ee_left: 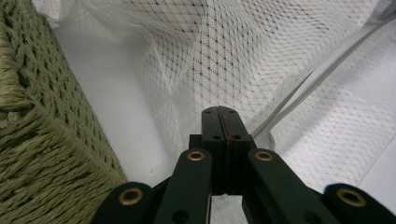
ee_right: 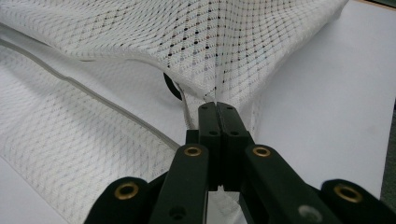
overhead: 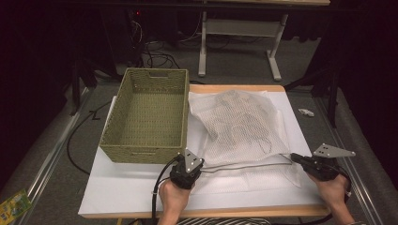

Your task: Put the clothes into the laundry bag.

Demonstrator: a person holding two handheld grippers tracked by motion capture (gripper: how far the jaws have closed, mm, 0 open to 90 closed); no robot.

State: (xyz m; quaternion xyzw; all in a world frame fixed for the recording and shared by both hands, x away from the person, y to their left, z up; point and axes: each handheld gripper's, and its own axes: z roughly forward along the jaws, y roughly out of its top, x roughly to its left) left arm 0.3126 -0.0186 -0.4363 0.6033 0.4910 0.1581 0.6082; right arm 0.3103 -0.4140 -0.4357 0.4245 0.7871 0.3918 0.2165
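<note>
A white mesh bag (overhead: 239, 122) lies on the white board (overhead: 126, 187), with dark curved shapes showing through its netting. Its near edge, a grey seam, runs taut between my two grippers. My left gripper (overhead: 202, 168) is shut on the bag's near left corner, and in the left gripper view the jaws (ee_left: 222, 112) pinch a fold of the mesh (ee_left: 243, 56). My right gripper (overhead: 293, 157) is shut on the near right corner; its jaws (ee_right: 217, 107) clamp raised netting (ee_right: 210, 42). A dark ring (ee_right: 173, 86) shows under the mesh there.
An empty green woven basket (overhead: 141, 153) stands on the board just left of the bag, close beside my left gripper (ee_left: 42, 140). A small white object (overhead: 305, 112) lies off the board at right, a green packet (overhead: 11, 204) at bottom left, a desk frame (overhead: 277, 61) beyond.
</note>
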